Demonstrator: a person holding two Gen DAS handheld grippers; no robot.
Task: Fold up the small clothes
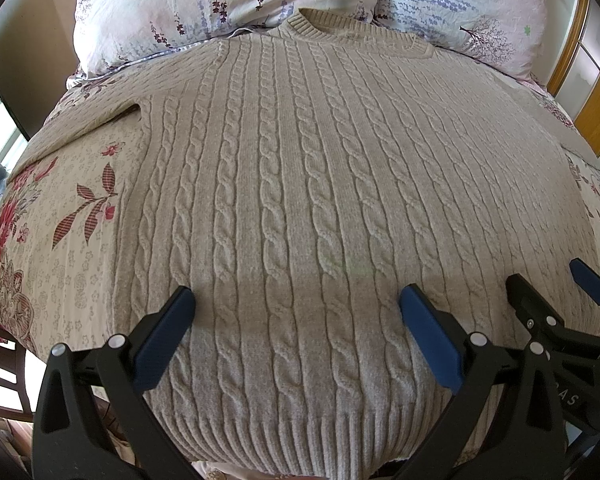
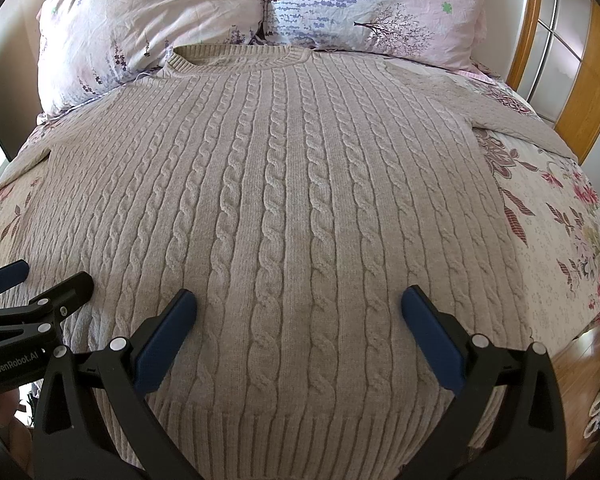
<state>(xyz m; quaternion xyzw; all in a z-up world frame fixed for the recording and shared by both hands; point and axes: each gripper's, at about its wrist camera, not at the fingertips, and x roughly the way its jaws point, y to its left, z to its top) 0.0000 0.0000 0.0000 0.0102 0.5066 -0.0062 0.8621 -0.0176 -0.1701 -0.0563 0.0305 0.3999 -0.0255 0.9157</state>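
- Beige cable-knit sweater (image 1: 292, 184) lies flat, front up, spread across the bed; ribbed collar (image 2: 240, 60) at the far end touching the pillows, ribbed hem (image 1: 300, 436) nearest the cameras at the bed's near edge.
- Sleeves run out to both sides: left sleeve (image 1: 80, 128) angles out over the bedspread, right sleeve (image 2: 512, 116) does the same on the other side.
- No containers in view (only the bed carrying the sweater).
- Left gripper (image 1: 296, 304): jaws wide apart, nothing between them, blue pads (image 1: 164, 340) over the lower sweater body just above the hem. Cannot tell if the tips touch the knit.
- Right gripper (image 2: 300, 306): same state, spread wide, holding nothing, over the lower body right of centre; contact with the fabric unclear.
- Both grippers sit side by side near the hem, pointing up the sweater toward the collar, angled down at it. In the left wrist view, the right one shows at the right edge.
- Around it: floral bedspread (image 1: 60, 208) under the sweater, two pink floral pillows (image 2: 152, 28) at the head, wooden-framed door (image 2: 572, 60) on the right.
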